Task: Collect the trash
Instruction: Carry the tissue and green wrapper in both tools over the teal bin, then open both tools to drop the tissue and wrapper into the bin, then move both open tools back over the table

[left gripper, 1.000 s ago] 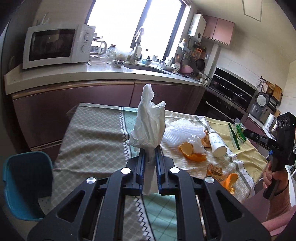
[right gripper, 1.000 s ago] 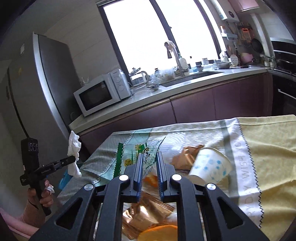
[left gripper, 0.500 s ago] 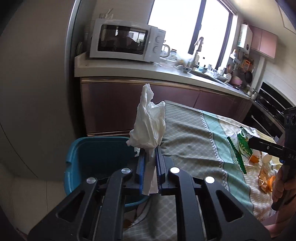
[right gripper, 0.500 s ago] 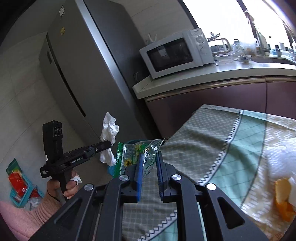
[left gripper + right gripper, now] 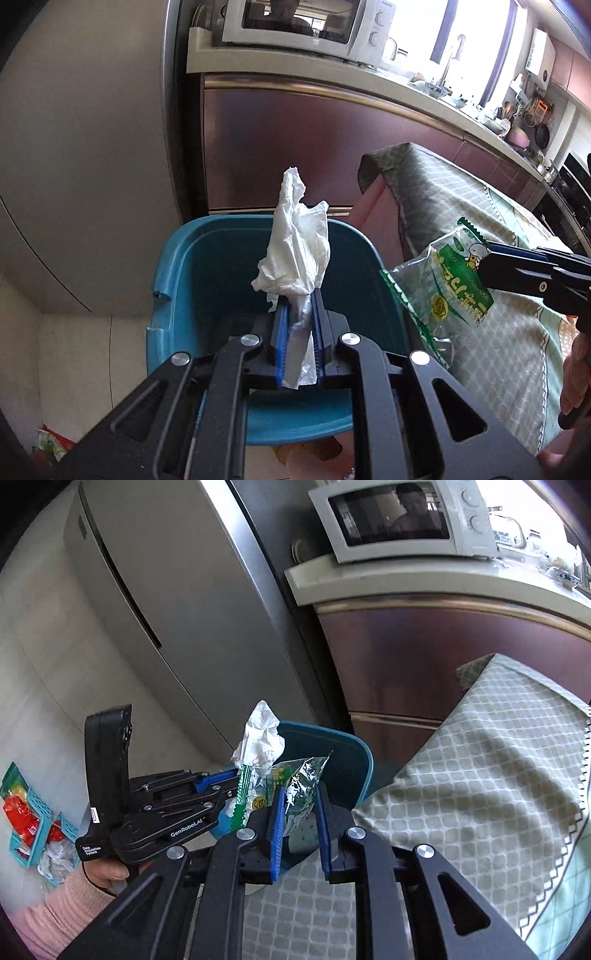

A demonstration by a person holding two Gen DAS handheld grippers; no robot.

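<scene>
Both grippers swung from table to teal plastic bin (image 5: 207, 280), left gripper (image 5: 298, 299) pinching crumpled white tissue (image 5: 295, 251) above it, right gripper (image 5: 298, 794), jaws easing apart, crinkly green-printed wrapper (image 5: 295, 779) between them at bin's rim.

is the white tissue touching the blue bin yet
Apart. In the left wrist view the crumpled white tissue stands up from the left gripper, clamped in its jaws above the blue bin's opening, with open space between it and the bin's walls.
</scene>
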